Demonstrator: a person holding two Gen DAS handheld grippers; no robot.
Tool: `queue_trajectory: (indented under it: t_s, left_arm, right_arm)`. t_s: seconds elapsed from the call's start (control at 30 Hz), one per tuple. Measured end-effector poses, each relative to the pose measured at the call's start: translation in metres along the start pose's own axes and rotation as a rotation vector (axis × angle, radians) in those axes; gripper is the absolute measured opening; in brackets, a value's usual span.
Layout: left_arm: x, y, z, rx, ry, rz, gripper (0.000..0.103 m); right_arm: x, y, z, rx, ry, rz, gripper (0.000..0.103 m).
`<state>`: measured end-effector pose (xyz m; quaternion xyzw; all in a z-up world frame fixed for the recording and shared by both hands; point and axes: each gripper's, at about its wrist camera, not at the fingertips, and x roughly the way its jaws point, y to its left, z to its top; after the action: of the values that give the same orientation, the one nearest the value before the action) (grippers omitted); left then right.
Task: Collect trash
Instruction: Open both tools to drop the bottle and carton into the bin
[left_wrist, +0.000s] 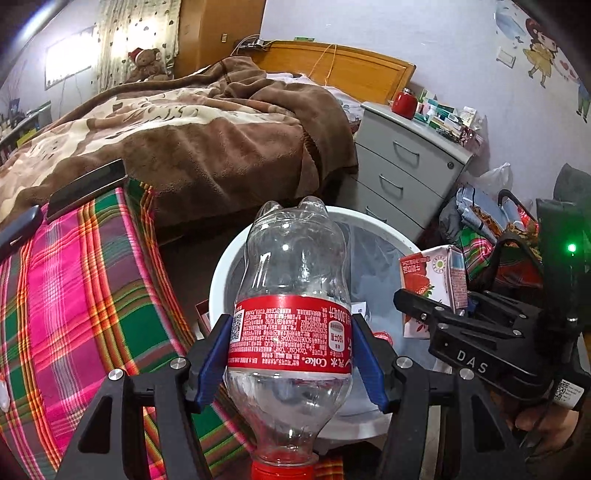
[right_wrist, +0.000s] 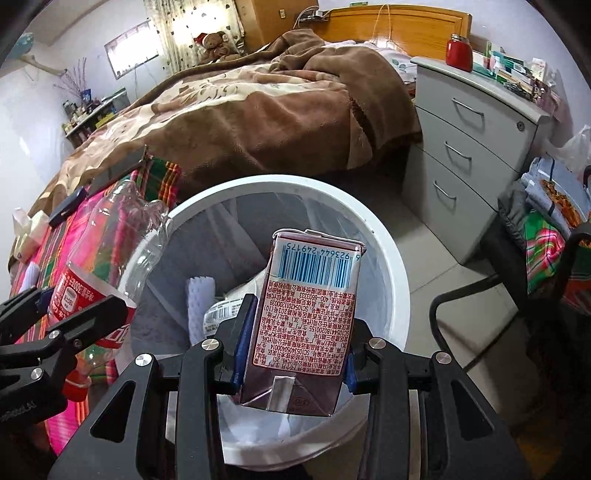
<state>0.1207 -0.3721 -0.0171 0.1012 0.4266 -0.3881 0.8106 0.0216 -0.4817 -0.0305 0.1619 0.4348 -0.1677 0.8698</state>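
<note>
Clear plastic: an empty clear plastic cola bottle (left_wrist: 291, 321) with a red label reading "Coke" and a red cap, held over the bin.
Bottle writing: "Coke" and Chinese print run upside down in the left wrist view; a QR code sits at the label's left edge.
Bottle axis: long axis runs along the fingers, cap toward the camera, lobed base pointing away over the bin rim.
Left gripper (left_wrist: 291, 354): blue-padded fingers (left_wrist: 212, 358) pinch the bottle at its label, one on each side.
Carton: a small white-and-red strawberry milk carton (right_wrist: 303, 325), dark red on the back face, with a blue barcode numbered 6 923644 249175.
Carton writing: dense red Chinese print, upside down; "SIG" embossed on the folded end nearest the camera.
Carton axis: lengthwise along the fingers, barcode end pointing away, above the bin's opening.
Right gripper (right_wrist: 295, 354): fingers clamp the carton's two narrow sides; "DAS" reads on its black body in the left wrist view.
Bin: a round white plastic trash bin (right_wrist: 391, 258) with a translucent liner, holding white scraps, on the floor between a plaid pink-and-green cloth (left_wrist: 74, 295) and a grey drawer cabinet (right_wrist: 476, 147).
</note>
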Motion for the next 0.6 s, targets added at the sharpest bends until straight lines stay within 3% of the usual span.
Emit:
queue_trajectory:
  t_s: [0.07,0.13,0.17,0.6]
  left_arm:
    - [0.0,-0.001,0.001,0.002,-0.008,-0.01,0.063]
    - [0.0,-0.003,0.002,0.005,-0.012,-0.012,0.069]
    - [-0.001,-0.002,0.003,0.005,-0.015,-0.01,0.072]
    - [-0.022,0.01,-0.001,-0.032,-0.054,0.005,0.072]
  right_arm:
    - [0.0,-0.001,0.0,-0.006,-0.004,-0.022,0.044]
    - [-0.001,-0.003,-0.001,-0.001,-0.009,-0.026,0.063]
    - [-0.001,-0.003,-0.001,0.003,-0.009,-0.02,0.065]
    - [-0.016,0.002,-0.001,0.026,-0.059,-0.023,0.065]
